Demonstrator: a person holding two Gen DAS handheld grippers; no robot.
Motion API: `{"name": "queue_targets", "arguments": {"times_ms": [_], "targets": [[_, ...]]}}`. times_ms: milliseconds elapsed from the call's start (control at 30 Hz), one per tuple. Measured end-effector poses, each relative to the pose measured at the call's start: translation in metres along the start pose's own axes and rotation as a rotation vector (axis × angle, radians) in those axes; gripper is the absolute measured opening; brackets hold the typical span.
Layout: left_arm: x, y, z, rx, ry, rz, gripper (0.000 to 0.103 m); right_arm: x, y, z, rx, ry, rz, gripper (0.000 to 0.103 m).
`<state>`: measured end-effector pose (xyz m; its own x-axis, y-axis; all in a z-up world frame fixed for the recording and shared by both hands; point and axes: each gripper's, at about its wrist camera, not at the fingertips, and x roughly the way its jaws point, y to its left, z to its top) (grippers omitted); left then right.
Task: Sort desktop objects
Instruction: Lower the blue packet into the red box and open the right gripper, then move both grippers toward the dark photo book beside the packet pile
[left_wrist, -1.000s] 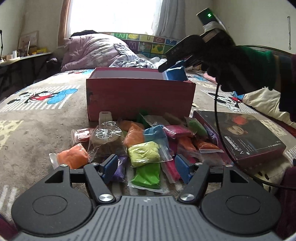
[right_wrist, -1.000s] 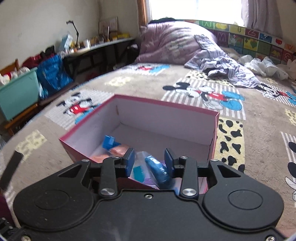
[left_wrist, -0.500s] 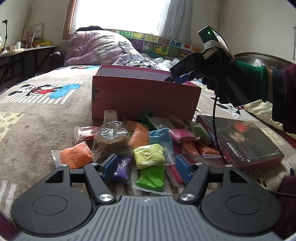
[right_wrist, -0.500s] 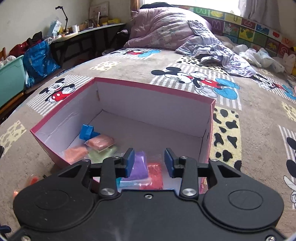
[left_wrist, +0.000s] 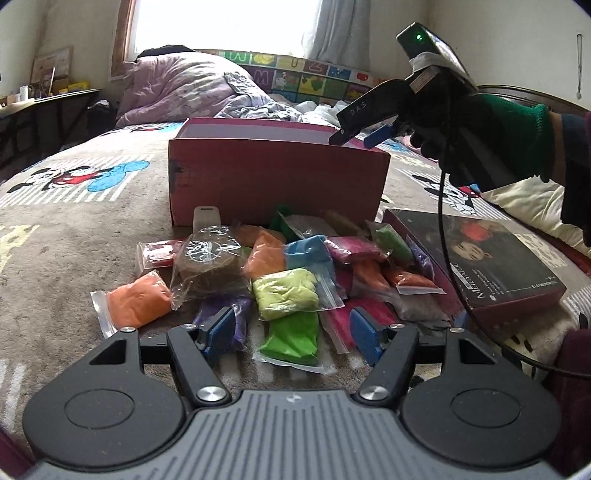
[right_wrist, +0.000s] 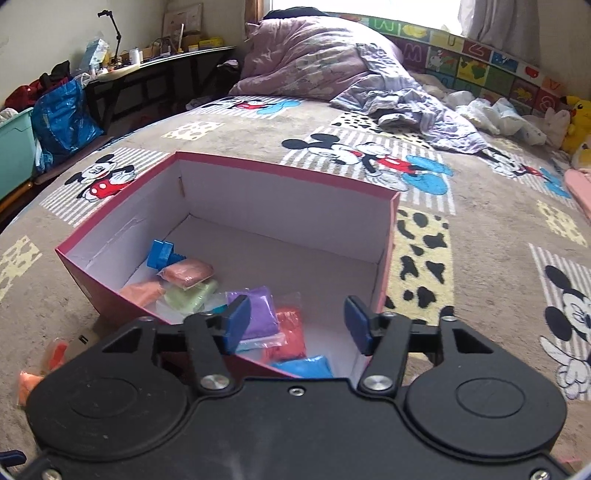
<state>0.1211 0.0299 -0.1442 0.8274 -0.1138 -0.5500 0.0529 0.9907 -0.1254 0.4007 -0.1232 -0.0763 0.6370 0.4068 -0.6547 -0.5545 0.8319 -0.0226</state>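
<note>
Now my right gripper (right_wrist: 295, 325) hangs jaws spread over the red box (right_wrist: 388, 258); left gripper (left_wrist: 291, 330) straddles the green bag (left_wrist: 291, 338), jaws spread.

My left claw (left_wrist: 291, 328) hangs low, jaws spread wide and empty. My right claw (right_wrist: 295, 323) is raised higher — gloved hand (left_wrist: 480, 140) gripping it, jaws parted, nothing held.

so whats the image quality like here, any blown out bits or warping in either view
Left wrist view: the window is blown out to white, and the pink box front sits backlit and dim; the bagged clay pile stays sharp. Right wrist view: light is more even, the box interior is clear, and fisheye bending curves the bed cover with dark corners.
</note>
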Motion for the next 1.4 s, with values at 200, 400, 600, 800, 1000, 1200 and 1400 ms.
{"name": "queue_targets", "arguments": {"times_ms": [200,400,600,800,1000,1200,1400], "targets": [[0.002,-0.001,-0.002,-0.001,0.001,0.005,0.068,-0.017,0.0,-0.006,-0.019,-0.007,-0.031,0.07],[0.005,-0.009,-0.006,0.033,-0.003,0.025,0.068,-0.036,-0.002,-0.012,-0.026,-0.02,-0.046,0.073],[0.009,-0.019,-0.011,0.074,-0.005,0.024,0.068,-0.058,-0.014,-0.021,0.001,-0.038,-0.057,0.076],[0.019,-0.033,-0.013,0.094,0.018,-0.012,0.068,-0.085,-0.04,-0.042,0.05,-0.052,-0.094,0.08],[0.035,-0.052,-0.002,0.096,0.05,-0.07,0.068,-0.105,-0.074,-0.072,0.083,-0.024,-0.169,0.081],[0.053,-0.076,0.016,0.096,0.071,-0.136,0.068,-0.12,-0.107,-0.101,0.125,0.011,-0.224,0.082],[0.073,-0.103,0.034,0.097,0.083,-0.195,0.068,-0.131,-0.136,-0.129,0.17,0.034,-0.261,0.084]]}}
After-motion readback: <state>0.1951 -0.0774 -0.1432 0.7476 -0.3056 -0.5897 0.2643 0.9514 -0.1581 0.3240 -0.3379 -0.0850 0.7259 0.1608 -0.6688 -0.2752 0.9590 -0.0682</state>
